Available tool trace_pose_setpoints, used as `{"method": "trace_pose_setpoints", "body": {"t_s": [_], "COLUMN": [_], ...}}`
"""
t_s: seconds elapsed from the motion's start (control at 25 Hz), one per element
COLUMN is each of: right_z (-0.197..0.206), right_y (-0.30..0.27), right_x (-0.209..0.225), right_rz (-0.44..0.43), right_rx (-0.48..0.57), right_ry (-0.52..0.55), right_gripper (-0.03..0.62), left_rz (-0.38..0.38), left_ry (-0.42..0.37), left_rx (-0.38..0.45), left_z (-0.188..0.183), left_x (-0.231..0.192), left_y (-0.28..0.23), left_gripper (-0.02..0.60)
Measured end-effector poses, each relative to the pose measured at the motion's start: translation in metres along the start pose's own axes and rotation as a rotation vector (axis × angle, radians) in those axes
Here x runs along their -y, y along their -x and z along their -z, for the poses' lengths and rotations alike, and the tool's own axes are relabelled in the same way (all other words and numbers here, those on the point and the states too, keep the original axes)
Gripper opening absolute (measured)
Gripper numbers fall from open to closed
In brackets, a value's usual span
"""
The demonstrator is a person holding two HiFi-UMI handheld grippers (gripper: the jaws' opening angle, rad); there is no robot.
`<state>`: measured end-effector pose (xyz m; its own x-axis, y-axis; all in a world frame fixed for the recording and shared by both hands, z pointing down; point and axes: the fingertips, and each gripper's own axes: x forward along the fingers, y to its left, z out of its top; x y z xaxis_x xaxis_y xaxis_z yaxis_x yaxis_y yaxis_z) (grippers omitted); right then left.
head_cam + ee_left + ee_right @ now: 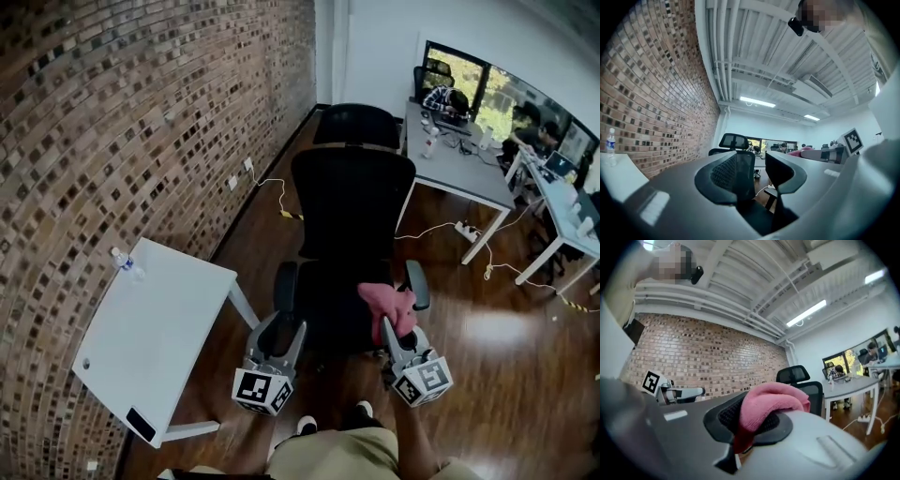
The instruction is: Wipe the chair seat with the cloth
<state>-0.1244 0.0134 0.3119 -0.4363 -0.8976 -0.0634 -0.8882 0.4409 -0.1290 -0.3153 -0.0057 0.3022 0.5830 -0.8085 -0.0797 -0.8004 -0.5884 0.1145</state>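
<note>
Dark wooden floor [525, 412] with office furniture standing on it, seen from above.

On the floor: a black office chair [352, 202] in the middle, a second chair [356, 124] just behind it, a white table [150, 347] along the left brick wall, a grey desk [450, 169] at the far right, and a white cable [431, 230] trailing beneath that desk. On the white table: a water bottle [122, 262] upright at the far left corner and a small dark flat item [141, 424] at the near edge. Over the right side of the chair seat [323, 309]: a pink cloth [386, 305], contact with the seat unclear.
</note>
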Motion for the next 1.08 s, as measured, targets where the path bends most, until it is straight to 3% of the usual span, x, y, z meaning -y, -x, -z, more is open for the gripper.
{"method": "trace_pose_setpoints", "body": {"t_s": [0.12, 0.68, 1.08], "right_z": [-0.015, -0.039, -0.041], "right_y": [0.017, 0.089, 0.093], "right_x": [-0.012, 0.051, 0.058], "right_rz": [-0.014, 0.066, 0.062], "right_rx": [0.026, 0.040, 0.024], "right_ry": [0.109, 0.105, 0.086], "right_gripper": [0.017, 0.017, 0.017], "left_rz": [-0.016, 0.082, 0.066], "left_ry": [-0.023, -0.069, -0.071], "left_rx": [0.016, 0.021, -0.018], "left_z": [-0.001, 0.011, 0.008], "left_x": [0.021, 0.135, 0.142], "left_y": [0.003, -0.034, -0.033], "left_gripper": [0.173, 0.179, 0.179]}}
